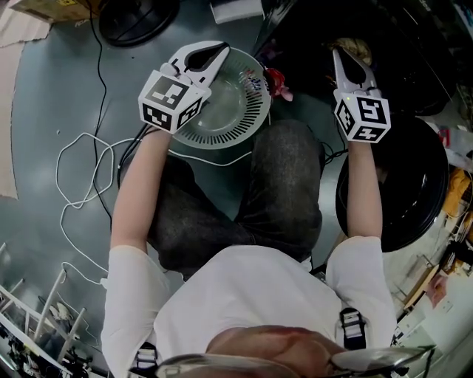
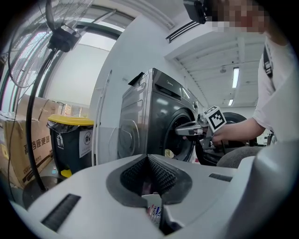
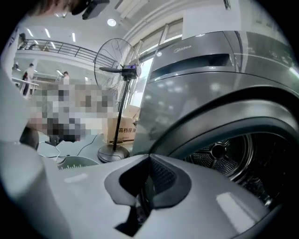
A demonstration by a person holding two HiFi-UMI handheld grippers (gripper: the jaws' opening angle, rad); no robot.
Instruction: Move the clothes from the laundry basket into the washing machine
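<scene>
A round pale slatted laundry basket [image 1: 238, 118] stands on the floor ahead of my knees. My left gripper [image 1: 224, 49] hovers over its far rim, jaws together. In the left gripper view a strip of white cloth with red and blue print [image 2: 154, 211] shows in the slit between them. More printed cloth [image 1: 256, 80] lies at the basket's right rim. My right gripper [image 1: 338, 53] is shut and empty at the mouth of the grey washing machine [image 2: 149, 116]. The steel drum [image 3: 229, 151] lies just ahead of it, with a pale garment [image 1: 356, 47] inside. The right gripper [image 2: 186, 130] also shows in the left gripper view.
The washer's round black door [image 1: 403, 196] hangs open at my right. A standing fan [image 3: 120, 70] has its base [image 1: 137, 18] beyond the basket. White cable [image 1: 77, 173] loops on the floor at left. A yellow-lidded bin [image 2: 70, 140] and cardboard boxes [image 2: 21, 140] stand beside the machine.
</scene>
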